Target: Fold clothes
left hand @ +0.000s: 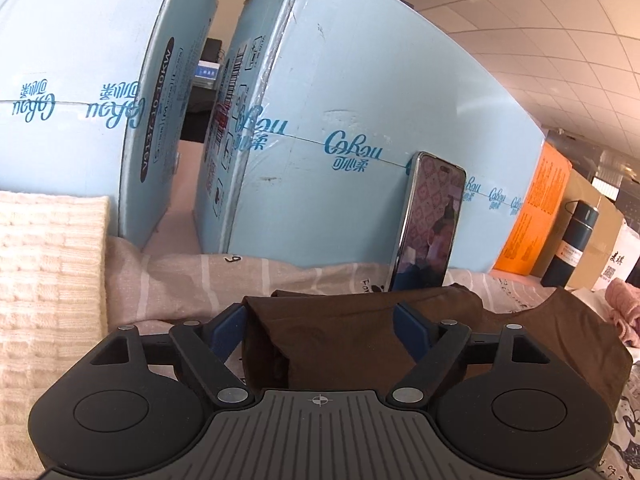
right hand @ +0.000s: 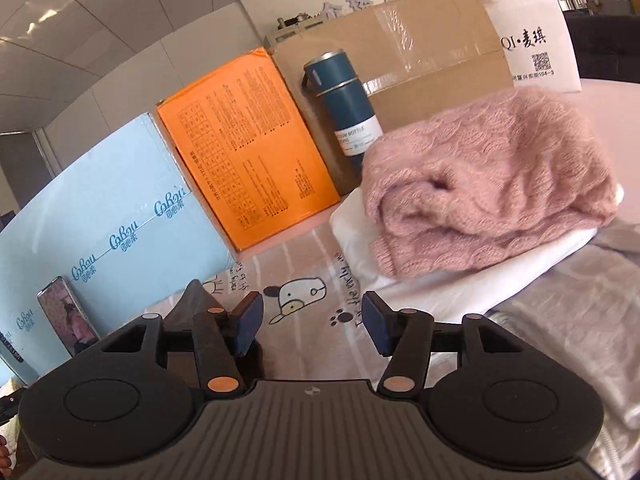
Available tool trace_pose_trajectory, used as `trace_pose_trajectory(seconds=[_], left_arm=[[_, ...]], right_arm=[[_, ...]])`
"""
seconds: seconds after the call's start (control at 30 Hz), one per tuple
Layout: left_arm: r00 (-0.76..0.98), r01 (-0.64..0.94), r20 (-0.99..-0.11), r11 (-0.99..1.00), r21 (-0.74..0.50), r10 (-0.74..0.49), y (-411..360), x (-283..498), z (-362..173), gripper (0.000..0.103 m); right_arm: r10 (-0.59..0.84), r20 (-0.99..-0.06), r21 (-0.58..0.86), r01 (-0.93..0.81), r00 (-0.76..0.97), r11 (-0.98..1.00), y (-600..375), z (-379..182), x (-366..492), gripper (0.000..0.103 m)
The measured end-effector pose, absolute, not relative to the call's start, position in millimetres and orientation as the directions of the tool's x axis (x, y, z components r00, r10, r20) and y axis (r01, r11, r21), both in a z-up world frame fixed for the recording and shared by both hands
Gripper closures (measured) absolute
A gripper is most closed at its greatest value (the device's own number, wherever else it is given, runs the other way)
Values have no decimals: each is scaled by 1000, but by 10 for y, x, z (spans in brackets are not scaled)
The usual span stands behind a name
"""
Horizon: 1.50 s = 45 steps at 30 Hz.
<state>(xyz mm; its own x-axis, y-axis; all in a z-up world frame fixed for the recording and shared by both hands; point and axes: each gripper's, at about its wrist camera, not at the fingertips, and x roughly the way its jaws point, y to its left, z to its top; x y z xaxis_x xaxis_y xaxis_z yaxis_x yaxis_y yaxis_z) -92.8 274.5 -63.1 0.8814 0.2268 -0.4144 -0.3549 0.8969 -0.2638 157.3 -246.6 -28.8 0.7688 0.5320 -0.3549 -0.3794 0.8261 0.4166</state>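
We see cartoon-print sheet over bench, pale blue cartons behind, tiled ceiling. Left gripper fingers wide astride brown garment; right gripper fingers half-parted, empty.

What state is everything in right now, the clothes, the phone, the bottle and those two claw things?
Brown garment: folded, lying between open jaws.
Pink sweater: folded, on a white stack.
Cream knit: lying flat.
Phone: propped upright, screen lit.
Blue bottle: upright, capped.
Left gripper: open.
Right gripper: open, empty.
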Motion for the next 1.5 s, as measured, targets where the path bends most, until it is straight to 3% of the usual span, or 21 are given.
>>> trace_pose_trajectory(seconds=[0.1, 0.2, 0.3, 0.37, 0.4, 0.43, 0.63, 0.8, 0.93, 1.13, 1.3, 1.5], left_arm=[[830, -420, -463, 895, -154, 310, 2679, -826, -666, 15], [776, -493, -504, 863, -110, 380, 2730, -797, -702, 14], [783, -478, -518, 866, -145, 345, 2801, -792, -708, 14], [795, -447, -519, 882, -150, 315, 2800, -770, -697, 14], [800, -432, -517, 890, -147, 303, 2781, -757, -687, 14], [806, -417, -516, 897, -145, 291, 2761, -745, -677, 14], [845, -292, -466, 956, 7, 262, 2468, -787, -576, 14], [881, -202, -415, 974, 104, 227, 2273, -870, -500, 14], [884, -117, -440, 985, 125, 161, 2282, -803, -513, 14], [875, -139, -455, 986, 94, 167, 2498, -693, -649, 15], [905, -107, -403, 990, 96, 137, 2477, -688, -660, 33], [881, -98, -456, 991, 90, 128, 2509, -539, -700, 56]], right_arm=[[503, -285, 354, -398, 816, 846, -2767, 62, 1472, 50], [515, -253, 268, -453, 819, 851, -2929, 451, 1452, 40], [537, -260, 191, -503, 802, 843, -2946, 802, 1528, 36], [555, -272, 133, -540, 786, 831, -2901, 987, 1595, 27], [567, -284, 98, -565, 773, 820, -2820, 1029, 1648, 17], [579, -301, 75, -586, 758, 807, -2713, 1029, 1712, 16], [727, -402, 99, -763, 557, 639, -1818, 353, 2035, 16], [795, -478, 202, -834, 374, 513, -1126, -234, 2272, 16], [817, -514, 258, -862, 260, 436, -755, -515, 2363, 16], [838, -523, 179, -941, 157, 288, -598, -493, 2102, 16], [848, -523, 98, -982, 88, 163, -589, -362, 1790, 17], [781, -594, -7, -972, 193, 234, -390, -467, 1814, 21]])
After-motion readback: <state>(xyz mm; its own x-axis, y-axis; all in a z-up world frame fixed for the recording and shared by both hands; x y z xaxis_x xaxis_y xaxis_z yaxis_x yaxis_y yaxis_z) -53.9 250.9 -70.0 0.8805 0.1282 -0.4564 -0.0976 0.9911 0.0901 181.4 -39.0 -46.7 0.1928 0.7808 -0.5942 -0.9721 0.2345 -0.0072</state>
